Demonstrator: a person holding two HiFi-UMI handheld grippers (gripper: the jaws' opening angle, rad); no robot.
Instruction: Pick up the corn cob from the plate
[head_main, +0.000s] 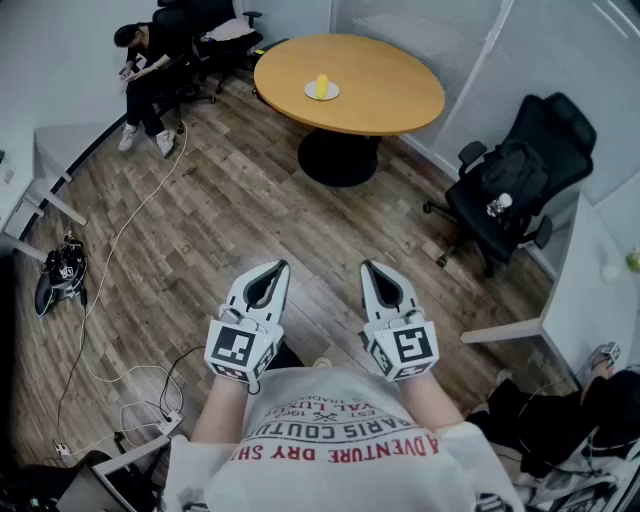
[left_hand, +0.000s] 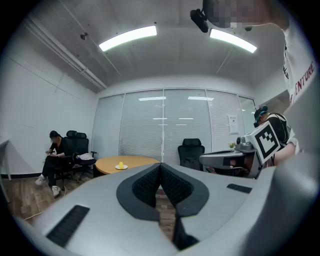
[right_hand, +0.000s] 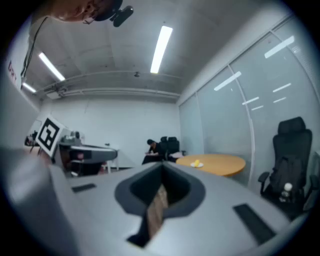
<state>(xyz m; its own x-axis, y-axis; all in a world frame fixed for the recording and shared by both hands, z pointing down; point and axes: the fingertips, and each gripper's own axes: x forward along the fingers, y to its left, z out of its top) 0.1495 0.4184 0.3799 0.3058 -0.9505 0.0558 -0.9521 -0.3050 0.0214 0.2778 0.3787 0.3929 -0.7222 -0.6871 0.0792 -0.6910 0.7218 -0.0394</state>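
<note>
While you stood well back from the round worktop (head_main: 390, 95), nothing of the pick-up was done yet, as far as the views showed: the approach, the grasp and the lift all remained. Your left gripper (head_main: 281, 268) was held level in front of your chest, its fingers (left_hand: 145, 186) pressed together on nothing. Your right gripper (head_main: 366, 267), near it, was the same, fingers (right_hand: 135, 189) fully closed and empty, so I judged both had to open before any grasp. The corn cob (head_main: 322, 84) was a short yellow piece that appeared to stand on end on a small white plate (head_main: 310, 92), on the worktop well ahead of both grippers. It was too small to show kernels.
</note>
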